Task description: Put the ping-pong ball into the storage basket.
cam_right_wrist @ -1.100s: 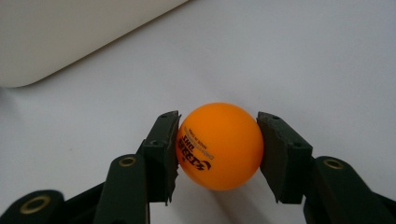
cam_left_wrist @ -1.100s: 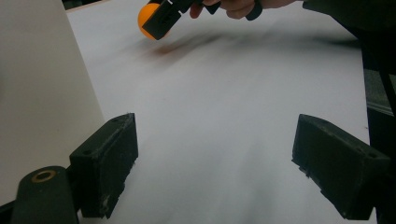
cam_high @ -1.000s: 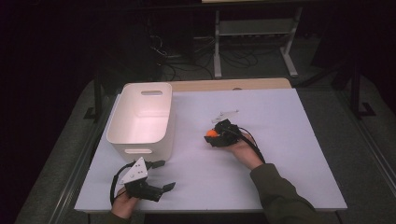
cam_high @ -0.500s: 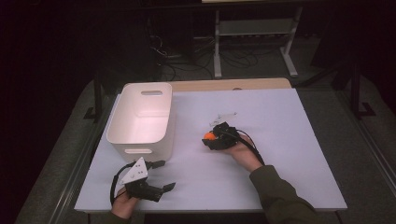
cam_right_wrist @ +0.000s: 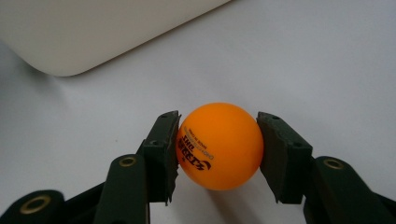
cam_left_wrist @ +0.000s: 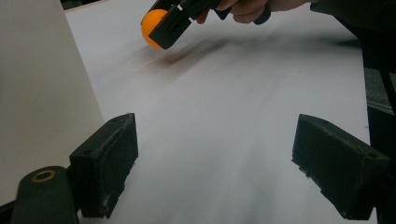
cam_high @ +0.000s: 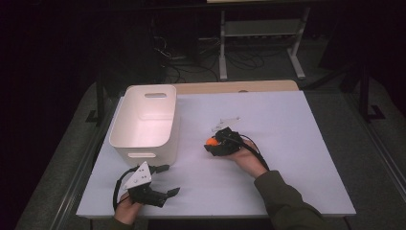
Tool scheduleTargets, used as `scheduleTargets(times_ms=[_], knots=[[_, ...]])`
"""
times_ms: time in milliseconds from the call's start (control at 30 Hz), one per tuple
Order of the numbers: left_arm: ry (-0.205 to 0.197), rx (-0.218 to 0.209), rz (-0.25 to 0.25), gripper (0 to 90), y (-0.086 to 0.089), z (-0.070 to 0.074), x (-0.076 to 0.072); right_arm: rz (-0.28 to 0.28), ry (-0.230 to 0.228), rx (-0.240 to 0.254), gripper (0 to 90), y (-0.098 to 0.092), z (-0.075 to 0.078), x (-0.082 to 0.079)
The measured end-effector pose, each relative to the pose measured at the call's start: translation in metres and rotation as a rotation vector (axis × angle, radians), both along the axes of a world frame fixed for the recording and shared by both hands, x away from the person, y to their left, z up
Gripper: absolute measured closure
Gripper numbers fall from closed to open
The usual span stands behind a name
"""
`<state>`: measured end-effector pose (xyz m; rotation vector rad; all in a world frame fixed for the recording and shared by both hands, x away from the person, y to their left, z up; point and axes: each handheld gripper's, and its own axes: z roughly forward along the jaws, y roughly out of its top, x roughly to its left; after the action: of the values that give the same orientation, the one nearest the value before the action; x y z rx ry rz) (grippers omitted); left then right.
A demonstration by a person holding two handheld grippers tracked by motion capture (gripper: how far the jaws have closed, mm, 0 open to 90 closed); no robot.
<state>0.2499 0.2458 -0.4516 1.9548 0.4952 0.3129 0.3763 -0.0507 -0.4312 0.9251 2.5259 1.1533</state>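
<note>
An orange ping-pong ball (cam_right_wrist: 218, 145) with black print sits between the two black jaws of my right gripper (cam_right_wrist: 217, 154), which is shut on it just above the white table (cam_high: 287, 124). From above, the ball (cam_high: 210, 142) shows at the tip of that gripper (cam_high: 213, 143), right of the white bin (cam_high: 146, 120). The left gripper view catches the same ball (cam_left_wrist: 153, 27) at the top, a little off the surface. My left gripper (cam_high: 168, 179) rests near the table's front left edge, open, nothing between its jaws (cam_left_wrist: 212, 172).
The white plastic bin stands open-topped at the table's left, its wall (cam_left_wrist: 42, 84) close beside the left gripper. A wooden strip (cam_high: 234, 87) runs along the far table edge. Metal stands and cables (cam_high: 258, 43) lie on the dark floor beyond.
The right hand with the ball has shifted slightly. The left gripper has stayed where it was.
</note>
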Motion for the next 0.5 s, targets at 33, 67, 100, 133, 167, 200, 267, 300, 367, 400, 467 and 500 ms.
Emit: scheduleTargets(times_ms=[33, 67, 100, 133, 167, 200, 267, 300, 367, 400, 467, 500], knots=[[0.000, 0.001, 0.000, 14.2, 0.000, 0.000, 0.000, 0.003, 0.001, 0.001, 49.8, 0.001, 0.000, 0.000], [0.000, 0.000, 0.000, 14.2, 0.000, 0.000, 0.000, 0.005, -0.001, -0.001, 49.8, 0.002, 0.000, -0.001], [0.000, -0.001, 0.000, 14.2, 0.000, 0.000, 0.000, 0.008, -0.003, -0.001, 49.8, 0.003, 0.000, -0.001], [0.002, -0.002, 0.001, 14.2, 0.000, 0.000, 0.000, 0.013, -0.003, -0.001, 49.8, 0.003, 0.000, -0.002], [0.001, -0.002, 0.001, 14.2, 0.000, 0.000, 0.000, 0.016, -0.002, 0.000, 49.9, 0.004, 0.000, -0.002], [0.000, 0.001, 0.000, 14.2, 0.000, 0.000, 0.000, 0.017, -0.001, 0.002, 49.8, 0.005, 0.001, -0.003], [-0.003, 0.002, 0.000, 14.2, 0.000, 0.000, 0.000, 0.023, -0.002, 0.002, 49.9, 0.007, 0.001, -0.004], [-0.003, 0.002, 0.000, 14.2, 0.000, 0.000, 0.000, 0.027, -0.004, 0.001, 49.8, 0.008, 0.001, -0.005], [-0.002, 0.001, 0.000, 14.2, 0.000, 0.000, 0.000, 0.034, -0.004, 0.002, 49.9, 0.010, 0.002, -0.006], [-0.002, 0.001, 0.000, 14.2, 0.000, 0.000, 0.000, 0.037, -0.004, 0.002, 49.9, 0.011, 0.002, -0.007], [-0.003, 0.002, -0.001, 14.2, 0.000, 0.000, 0.000, 0.045, -0.004, 0.001, 49.9, 0.013, 0.002, -0.008], [-0.002, 0.002, 0.000, 14.2, 0.000, 0.000, 0.000, 0.048, -0.004, 0.004, 49.9, 0.014, 0.002, -0.008]])
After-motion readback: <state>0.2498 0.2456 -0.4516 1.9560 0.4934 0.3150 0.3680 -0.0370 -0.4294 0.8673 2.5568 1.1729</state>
